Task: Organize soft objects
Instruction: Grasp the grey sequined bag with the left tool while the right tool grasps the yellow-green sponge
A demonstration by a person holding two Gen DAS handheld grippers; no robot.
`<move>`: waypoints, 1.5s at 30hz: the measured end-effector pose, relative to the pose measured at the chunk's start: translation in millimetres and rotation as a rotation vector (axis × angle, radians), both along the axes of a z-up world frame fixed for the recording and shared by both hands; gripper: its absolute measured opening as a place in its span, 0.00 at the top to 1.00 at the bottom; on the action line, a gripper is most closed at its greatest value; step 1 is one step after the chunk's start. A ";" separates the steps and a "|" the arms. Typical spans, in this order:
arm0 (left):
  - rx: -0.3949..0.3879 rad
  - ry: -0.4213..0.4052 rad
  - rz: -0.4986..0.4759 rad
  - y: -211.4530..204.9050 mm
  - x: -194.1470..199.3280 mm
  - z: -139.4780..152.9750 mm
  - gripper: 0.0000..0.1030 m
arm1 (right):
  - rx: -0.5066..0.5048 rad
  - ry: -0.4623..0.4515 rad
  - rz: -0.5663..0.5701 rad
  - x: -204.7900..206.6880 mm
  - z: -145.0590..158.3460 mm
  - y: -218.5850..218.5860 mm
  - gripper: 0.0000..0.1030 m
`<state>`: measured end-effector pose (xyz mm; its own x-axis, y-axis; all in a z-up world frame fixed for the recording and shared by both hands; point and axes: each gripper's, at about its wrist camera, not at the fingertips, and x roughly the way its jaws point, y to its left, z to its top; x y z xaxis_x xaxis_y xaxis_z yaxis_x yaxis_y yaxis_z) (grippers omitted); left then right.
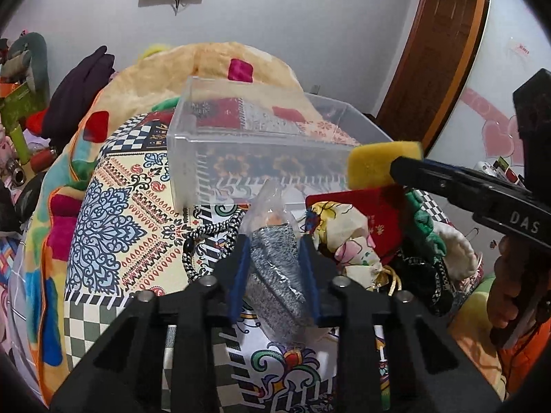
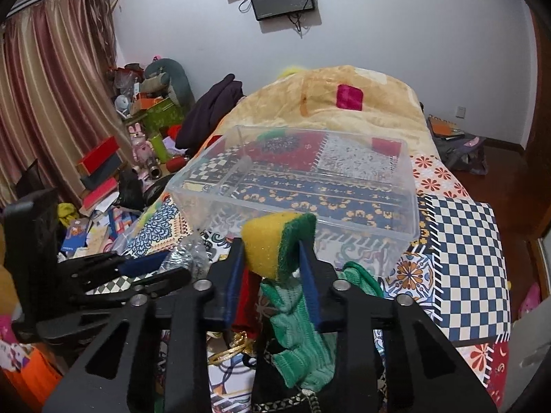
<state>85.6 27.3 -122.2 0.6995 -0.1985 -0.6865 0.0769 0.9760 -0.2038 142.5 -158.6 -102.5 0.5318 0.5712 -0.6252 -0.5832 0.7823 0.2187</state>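
Observation:
A clear plastic box [image 1: 241, 144] stands empty on the patterned bed cover; it also shows in the right wrist view [image 2: 396, 213]. My left gripper [image 1: 273, 244] is shut on a grey scouring pad in a clear bag [image 1: 275, 265], just short of the box. My right gripper [image 2: 272, 244] is shut on a yellow and green sponge [image 2: 272, 244] and holds it in the air near the box's front wall. The sponge [image 1: 382, 163] and right gripper [image 1: 399, 168] show at the right of the left wrist view. The left gripper [image 2: 172, 268] shows at the lower left of the right wrist view.
A heap of soft things lies under the right gripper: a green knit cloth [image 2: 303, 337], a red pouch [image 1: 372, 220], a floral pouch [image 1: 344, 237], a black and white cord [image 1: 213, 237]. A beige blanket [image 2: 344, 103] rises behind the box. Clutter [image 2: 137, 144] fills the floor on the left.

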 end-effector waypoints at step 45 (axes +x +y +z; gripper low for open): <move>0.089 -0.134 0.060 15.3 110.8 68.4 0.89 | -0.031 -0.047 -0.102 85.8 19.2 7.6 0.75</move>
